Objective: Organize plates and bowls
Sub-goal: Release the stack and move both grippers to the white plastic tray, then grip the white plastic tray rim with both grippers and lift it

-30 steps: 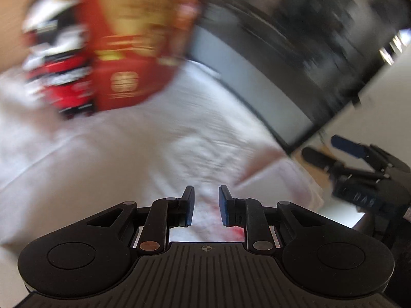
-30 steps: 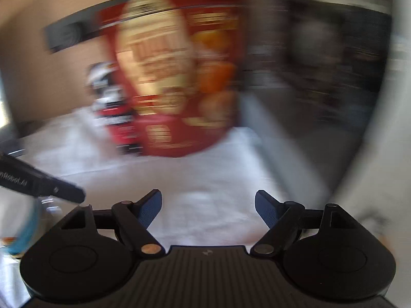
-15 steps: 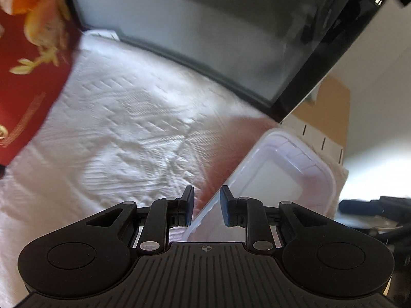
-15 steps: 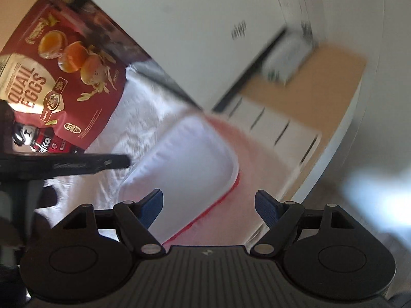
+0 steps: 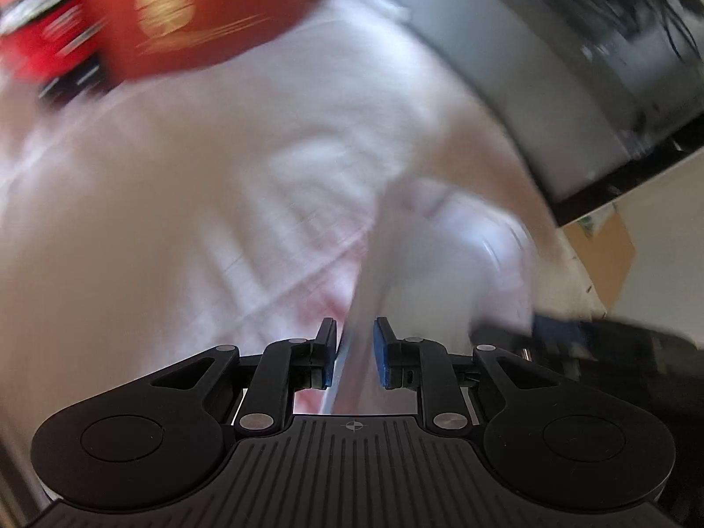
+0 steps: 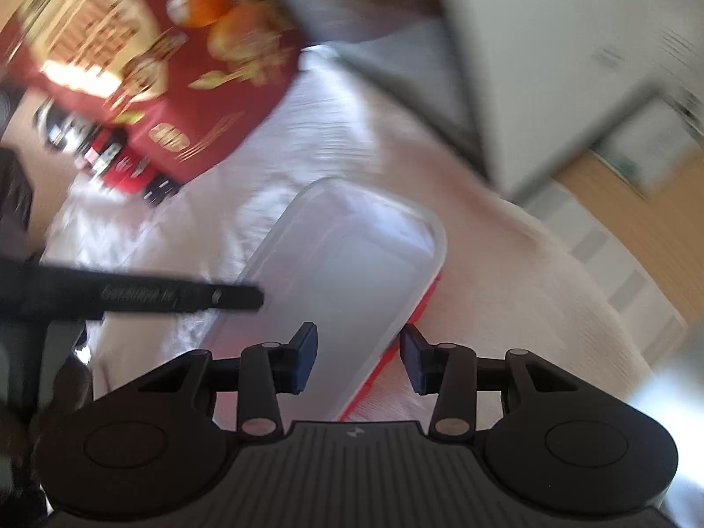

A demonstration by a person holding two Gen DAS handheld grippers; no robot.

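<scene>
Both grippers now sit lower over the white cloth (image 6: 506, 264) than a second ago, and each has drawn its jaws in around the clear tub (image 6: 352, 264).

Right gripper (image 6: 358, 358): jaws have just been closing from wide to a middling gap. The tub's near right wall, with its red edge, lies between them at lower centre; the pads appear close to it, though blur hides whether they press.

Left gripper (image 5: 355, 352): jaws have just been closing to a narrow gap, straddling the tub's thin left rim at lower centre. Contact cannot be confirmed through the blur.

Judgement: opposite walls are taken so the light tub can be lifted level.

Red box (image 6: 145, 61) stands at upper left on the cloth, clear of the tub.
</scene>
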